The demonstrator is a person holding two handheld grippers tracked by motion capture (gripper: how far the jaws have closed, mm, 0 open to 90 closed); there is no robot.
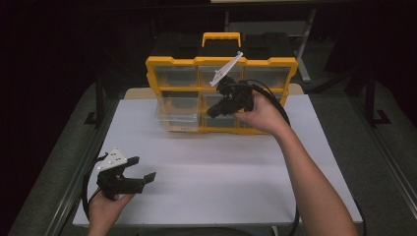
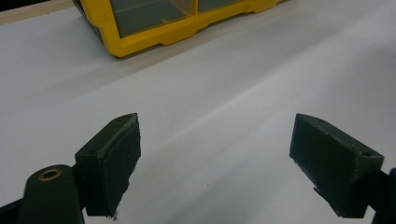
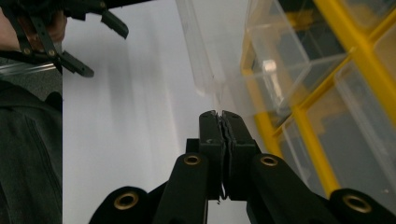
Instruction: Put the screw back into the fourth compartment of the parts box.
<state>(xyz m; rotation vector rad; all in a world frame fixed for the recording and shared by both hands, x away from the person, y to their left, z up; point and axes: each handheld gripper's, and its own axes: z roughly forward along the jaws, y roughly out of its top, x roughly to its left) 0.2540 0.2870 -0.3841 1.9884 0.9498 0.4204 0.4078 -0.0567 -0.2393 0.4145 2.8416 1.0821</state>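
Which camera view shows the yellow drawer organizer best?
The high view: the yellow drawer organizer stands whole there, handle and drawers visible. The left gripper view gives a bottom corner; the right gripper view gives close, cropped clear drawers.

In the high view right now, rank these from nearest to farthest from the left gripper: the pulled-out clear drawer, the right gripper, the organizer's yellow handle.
1. The pulled-out clear drawer, lower left of the organizer, is nearest the left gripper.
2. The right gripper, raised before the organizer's middle, comes next.
3. The yellow handle, on top at the back, is farthest.
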